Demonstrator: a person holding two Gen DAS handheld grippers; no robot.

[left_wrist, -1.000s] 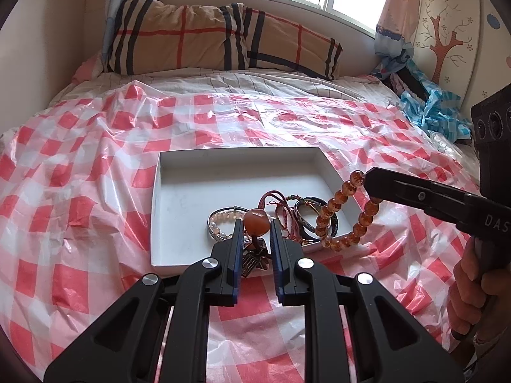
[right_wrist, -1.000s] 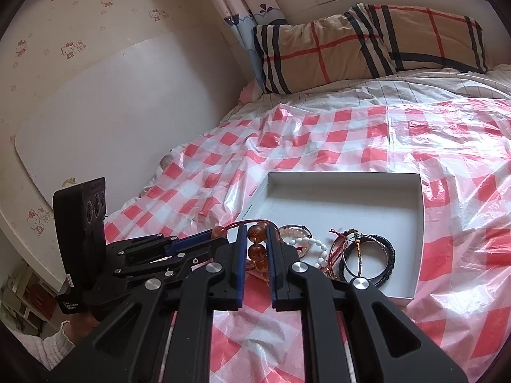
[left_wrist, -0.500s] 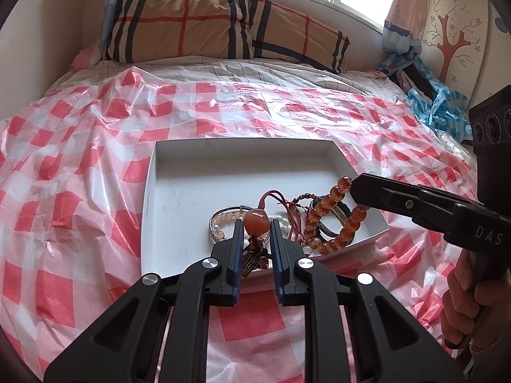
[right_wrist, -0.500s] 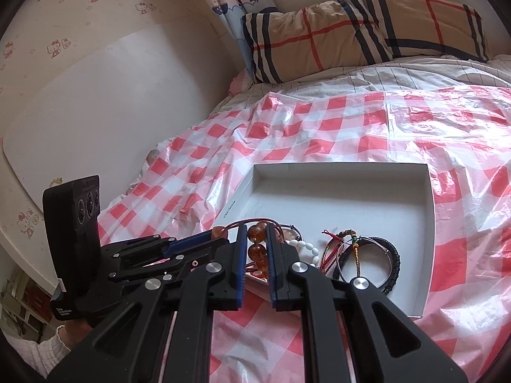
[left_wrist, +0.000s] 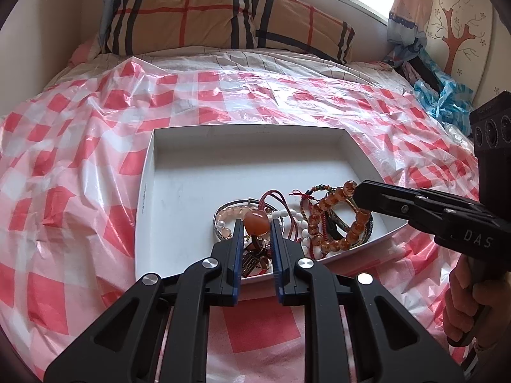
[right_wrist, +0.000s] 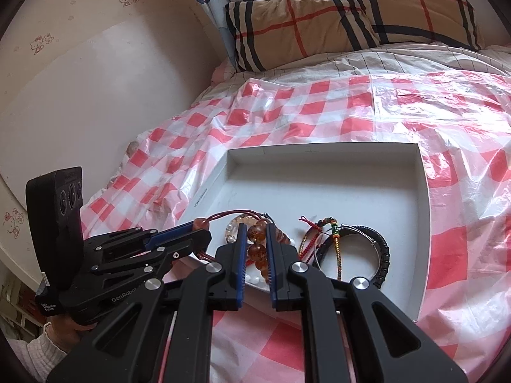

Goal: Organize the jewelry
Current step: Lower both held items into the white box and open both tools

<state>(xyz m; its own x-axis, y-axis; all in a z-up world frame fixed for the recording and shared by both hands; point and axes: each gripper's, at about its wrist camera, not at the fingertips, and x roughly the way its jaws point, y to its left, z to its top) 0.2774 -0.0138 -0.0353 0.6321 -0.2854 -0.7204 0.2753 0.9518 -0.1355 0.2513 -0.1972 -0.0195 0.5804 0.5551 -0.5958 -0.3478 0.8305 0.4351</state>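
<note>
while both pieces hang over the white tray (left_wrist: 145,191), i'd set them down slowly and one at a time, so that neither loop snags the heap already lying there. my left gripper (left_wrist: 255,233) has its fingers closed on the orange bead pendant (left_wrist: 255,221), with its red cord (left_wrist: 271,196) looping up toward the tray's middle and a dark metal charm (left_wrist: 252,260) dangling below, just over the tray's near edge. my right gripper (right_wrist: 255,239) has its fingers clamped on the amber bead bracelet (right_wrist: 257,250), which droops over the tray's near right part as the left camera shows it. i judge the bare far half of the tray the better spot for at least one piece. i'd carry the bracelet deeper in before letting go, keeping it apart from the cord. the pink bead bangle (left_wrist: 228,215), white bead string (left_wrist: 298,223) and black braided band (right_wrist: 381,252) all crowd the tray's near side. i'd lower until the beads rest on the tray floor, then release.
</note>
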